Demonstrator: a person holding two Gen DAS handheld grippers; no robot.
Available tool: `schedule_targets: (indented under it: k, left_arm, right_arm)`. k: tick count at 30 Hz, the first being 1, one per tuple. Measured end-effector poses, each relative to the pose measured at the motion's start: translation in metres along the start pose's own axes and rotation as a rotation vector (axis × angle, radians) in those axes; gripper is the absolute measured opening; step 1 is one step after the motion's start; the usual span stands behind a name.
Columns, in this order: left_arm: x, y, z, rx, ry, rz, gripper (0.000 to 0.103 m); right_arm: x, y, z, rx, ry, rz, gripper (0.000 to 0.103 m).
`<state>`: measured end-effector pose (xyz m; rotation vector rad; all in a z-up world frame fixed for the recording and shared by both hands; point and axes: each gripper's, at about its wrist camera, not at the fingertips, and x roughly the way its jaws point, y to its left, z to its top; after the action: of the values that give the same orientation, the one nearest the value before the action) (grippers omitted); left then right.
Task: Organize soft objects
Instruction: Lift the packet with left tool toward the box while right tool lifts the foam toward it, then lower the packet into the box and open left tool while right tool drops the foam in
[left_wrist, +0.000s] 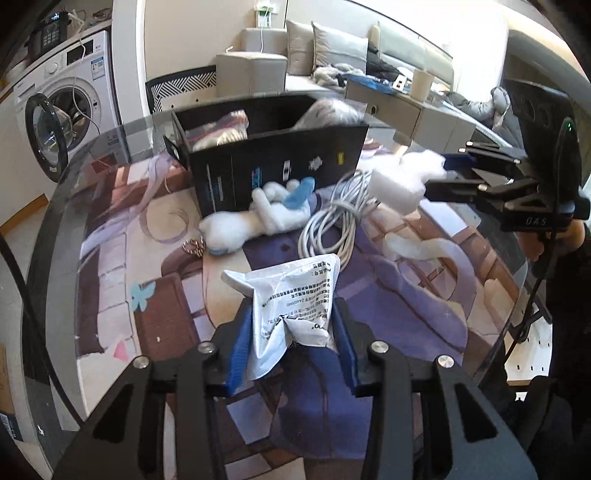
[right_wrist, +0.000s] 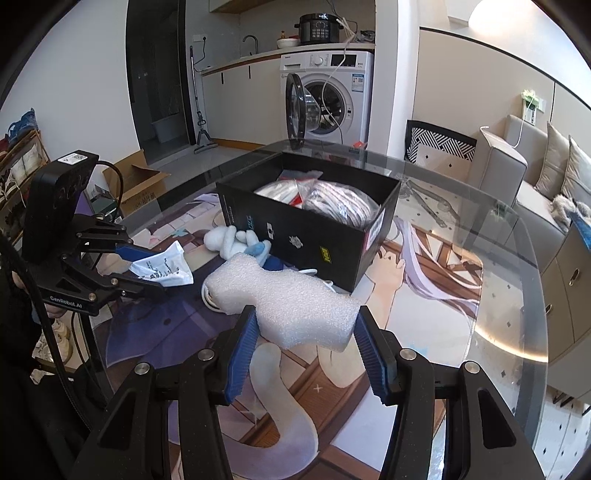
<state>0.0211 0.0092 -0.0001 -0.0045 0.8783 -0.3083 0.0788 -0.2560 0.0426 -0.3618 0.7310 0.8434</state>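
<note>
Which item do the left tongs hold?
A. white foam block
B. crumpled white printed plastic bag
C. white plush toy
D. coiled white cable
B: the left tongs pinch the crumpled white printed plastic bag; the white foam block sits in the right tongs.

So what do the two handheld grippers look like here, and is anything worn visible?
Both are matte black linkage frames with silver pivot screws and ribbed blue pads. The left gripper bears white "GenRobot.AI" lettering, a boxy black module with a QR sticker, and a black cable. The right gripper shows a green light. A dark sleeve shows behind it.
</note>
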Motion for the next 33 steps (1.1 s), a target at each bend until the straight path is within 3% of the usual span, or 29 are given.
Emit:
schedule_targets:
  k: [16,33]
  left_arm:
    - [-0.033,0.015,0.04,-0.069,-0.22,0.067,0.04]
    - [-0.007,0.023,0.091,-0.096,-0.311,0.16,0.042]
  right_arm:
    - [-0.024,-0.001,0.03,0.092,-0.153,-0.063,0.053]
    - [-0.005,-0.019,0.07,0.185,-0.195,-0.162,0.053]
